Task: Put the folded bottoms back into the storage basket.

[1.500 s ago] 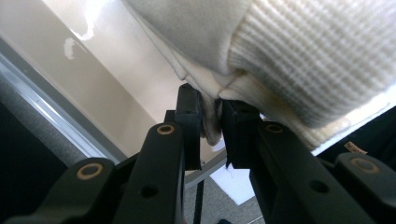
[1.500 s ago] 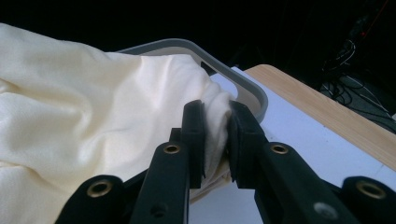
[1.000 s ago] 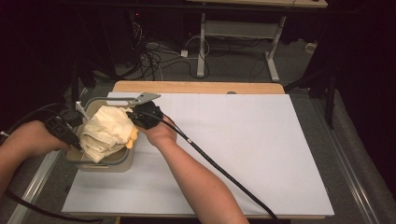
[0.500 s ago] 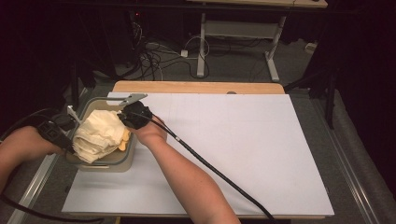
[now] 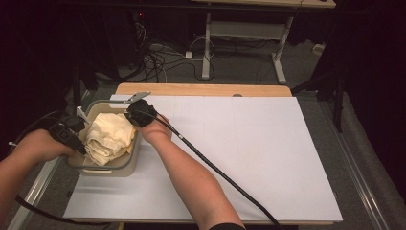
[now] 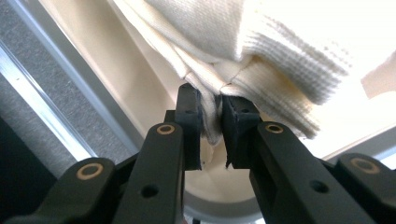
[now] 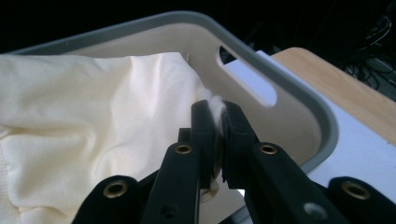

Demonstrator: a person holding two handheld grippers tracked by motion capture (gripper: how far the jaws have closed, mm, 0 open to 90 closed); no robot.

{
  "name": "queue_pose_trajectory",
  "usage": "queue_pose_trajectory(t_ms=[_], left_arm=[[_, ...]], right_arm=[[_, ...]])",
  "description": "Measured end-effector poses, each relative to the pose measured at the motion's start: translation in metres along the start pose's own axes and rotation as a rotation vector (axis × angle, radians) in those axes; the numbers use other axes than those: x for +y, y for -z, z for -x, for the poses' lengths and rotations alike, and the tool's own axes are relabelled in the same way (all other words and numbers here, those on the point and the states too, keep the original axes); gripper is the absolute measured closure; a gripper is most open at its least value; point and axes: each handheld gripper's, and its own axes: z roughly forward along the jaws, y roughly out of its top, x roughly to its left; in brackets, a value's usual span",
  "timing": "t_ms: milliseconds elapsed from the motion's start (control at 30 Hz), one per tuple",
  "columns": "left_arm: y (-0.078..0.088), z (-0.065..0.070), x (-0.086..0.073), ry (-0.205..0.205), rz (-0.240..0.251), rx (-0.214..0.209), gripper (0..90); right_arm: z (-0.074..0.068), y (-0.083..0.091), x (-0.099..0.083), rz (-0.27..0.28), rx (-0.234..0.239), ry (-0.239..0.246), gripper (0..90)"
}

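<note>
left tool: left tool (image 6: pixel 211 116) has its jaws pressed together on a fold of the cream cloth (image 6: pixel 261 56), pinching the bunched hem so the bundle stays gathered on that side.
right tool: right tool (image 7: pixel 216 126) is likewise clamped on a small tuft of the cloth (image 7: pixel 93 121), close to the bin's far wall; in the high view it sits at the bin's far right corner (image 5: pixel 139 115).
why two grips: opposite pinches look meant to keep the folded cloth together while it goes down into the bin, rather than letting it spill open.
cloth: lies folded and bunched inside the bin (image 5: pixel 109 139), rising about level with the rim, between the two tools.
bin: grey-rimmed bin (image 5: pixel 122 168) with a slot handle (image 7: pixel 247 74), standing on the white sheet (image 5: pixel 249 153) at the left edge of the bench (image 5: pixel 206 89), within easy reach of both hands.
count: two tools, one cloth, one bin, one white sheet, one bench.
</note>
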Motion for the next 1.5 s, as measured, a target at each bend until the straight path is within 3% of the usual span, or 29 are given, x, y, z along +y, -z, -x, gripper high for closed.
queue_pose_trajectory(t_ms=[133, 200, 300, 400, 567, 633, 833, 933, 1267, 1500], left_arm=[[0.010, 0.000, 0.000, 0.034, 0.044, -0.027, 76.7], [0.008, 0.000, 0.000, 0.050, 0.035, -0.025, 75.7], [0.002, 0.000, -0.001, 0.084, -0.004, -0.003, 52.3], [0.001, 0.003, -0.002, 0.071, -0.002, -0.007, 38.5], [0.002, 0.013, 0.002, 0.038, 0.012, -0.001, 18.9], [0.003, 0.018, 0.005, 0.033, 0.008, 0.000, 16.2], [0.002, 0.035, 0.014, 0.010, 0.012, -0.006, 0.0], [0.001, 0.042, 0.017, -0.002, 0.001, 0.001, 0.0], [-0.005, 0.064, 0.027, -0.020, -0.041, -0.008, 0.0], [0.000, 0.074, 0.035, -0.019, -0.046, -0.013, 0.0]], right_arm=[[0.007, 0.003, 0.012, 0.026, -0.014, -0.010, 86.9], [0.012, 0.003, 0.017, 0.038, -0.009, -0.028, 85.1], [0.018, -0.009, 0.009, 0.021, 0.041, -0.104, 56.4], [0.019, -0.009, 0.002, 0.007, 0.033, -0.115, 41.7], [0.020, 0.013, -0.001, 0.027, 0.034, -0.086, 25.2], [0.020, 0.023, -0.002, 0.033, 0.039, -0.076, 18.8], [0.018, 0.056, -0.013, 0.076, 0.030, -0.056, 8.4], [0.017, 0.070, -0.024, 0.087, 0.024, -0.055, 0.0], [0.027, 0.111, -0.076, 0.077, -0.061, -0.076, 0.1], [0.038, 0.138, -0.115, 0.075, -0.112, -0.104, 0.1]])
